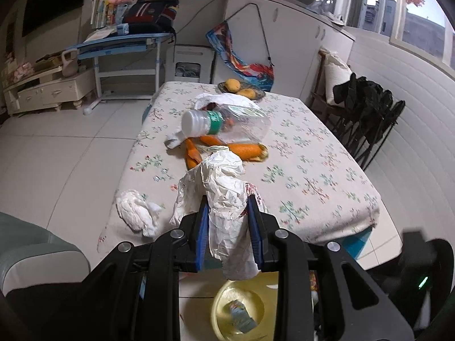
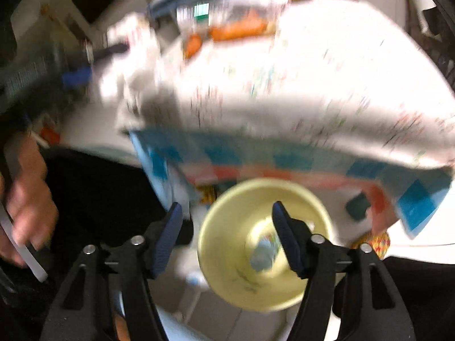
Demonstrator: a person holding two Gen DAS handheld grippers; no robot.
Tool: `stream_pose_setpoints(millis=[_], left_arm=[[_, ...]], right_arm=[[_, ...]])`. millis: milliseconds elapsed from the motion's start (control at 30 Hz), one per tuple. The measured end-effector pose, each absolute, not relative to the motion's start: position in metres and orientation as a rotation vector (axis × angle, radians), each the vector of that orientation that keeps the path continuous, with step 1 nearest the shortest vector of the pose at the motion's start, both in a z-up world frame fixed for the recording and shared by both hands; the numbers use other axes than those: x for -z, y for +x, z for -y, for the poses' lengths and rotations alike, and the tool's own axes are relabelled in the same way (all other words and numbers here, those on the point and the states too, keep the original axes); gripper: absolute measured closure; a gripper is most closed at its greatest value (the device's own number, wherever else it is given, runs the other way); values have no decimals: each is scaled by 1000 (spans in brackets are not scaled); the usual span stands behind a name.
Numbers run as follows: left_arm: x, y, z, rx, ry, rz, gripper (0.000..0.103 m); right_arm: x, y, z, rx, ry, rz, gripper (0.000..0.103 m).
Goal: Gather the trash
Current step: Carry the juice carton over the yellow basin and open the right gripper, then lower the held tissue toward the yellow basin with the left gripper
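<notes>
Over the near edge of the tabletop, we're carrying a crumpled paper wrapper pinched between the blue pads of our left tool, its loose end dangling so it should drop cleanly. Below it, on the floor, the yellow bin is waiting with one scrap already inside. Our right tool is hanging wide and empty right above that bin, though this view is smeared. Back on the cloth, a tissue wad, a plastic bottle and orange peels are lying uncollected, so we're judging plenty remains.
</notes>
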State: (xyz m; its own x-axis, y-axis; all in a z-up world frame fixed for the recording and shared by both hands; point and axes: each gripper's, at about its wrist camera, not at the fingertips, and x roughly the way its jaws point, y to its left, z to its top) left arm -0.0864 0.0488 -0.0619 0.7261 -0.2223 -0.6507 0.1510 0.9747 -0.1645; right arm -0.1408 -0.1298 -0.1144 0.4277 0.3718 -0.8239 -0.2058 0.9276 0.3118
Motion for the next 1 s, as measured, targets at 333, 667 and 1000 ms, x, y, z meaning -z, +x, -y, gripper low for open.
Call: stream_pose_setpoints(millis=[333, 667, 1000], left_arm=[[92, -129, -10, 375, -28, -868, 78], [122, -142, 19, 457, 59, -1012, 58], [100, -139, 1, 427, -13, -922, 50]], right_arm=[[69, -150, 175, -160, 285, -789, 28], [64, -148, 189, -132, 326, -750, 27], [62, -152, 192, -132, 328, -741, 26]])
